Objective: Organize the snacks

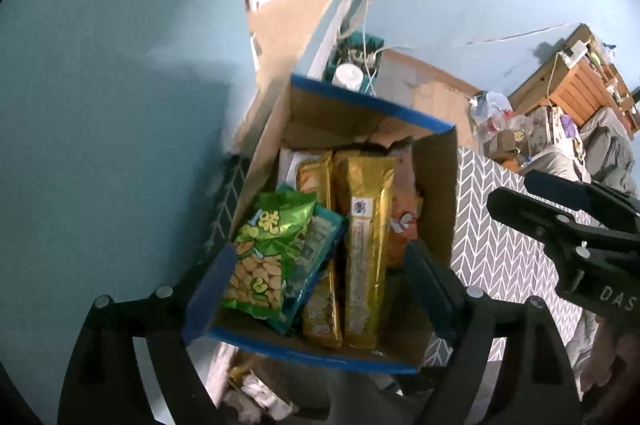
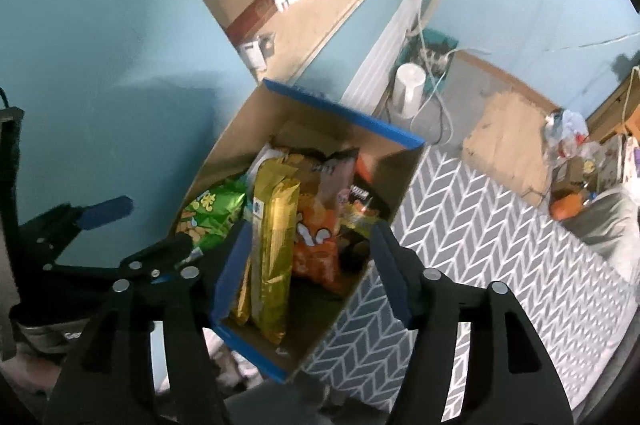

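Observation:
A cardboard box with blue rims (image 1: pixel 312 349) (image 2: pixel 280 89) stands open on a patterned rug and holds snack packs. A green nut bag (image 1: pixel 264 257) (image 2: pixel 208 213) lies at its left. Long gold packs (image 1: pixel 366 241) (image 2: pixel 274 237) stand in the middle. An orange snack bag (image 2: pixel 316 245) (image 1: pixel 404 229) lies at the right. My left gripper (image 1: pixel 320 285) is open above the box's near end, holding nothing. My right gripper (image 2: pixel 310 265) is open above the box, holding nothing. The right gripper also shows in the left wrist view (image 1: pixel 560 217), and the left gripper in the right wrist view (image 2: pixel 132 229).
A blue wall (image 1: pixel 100 105) stands left of the box. A grey chevron rug (image 2: pixel 500 233) spreads to the right. A white canister (image 2: pixel 408 85) and cables sit behind the box. A wooden counter (image 2: pixel 320 17) carries boxes and cups. Clutter (image 2: pixel 572 145) lies at the far right.

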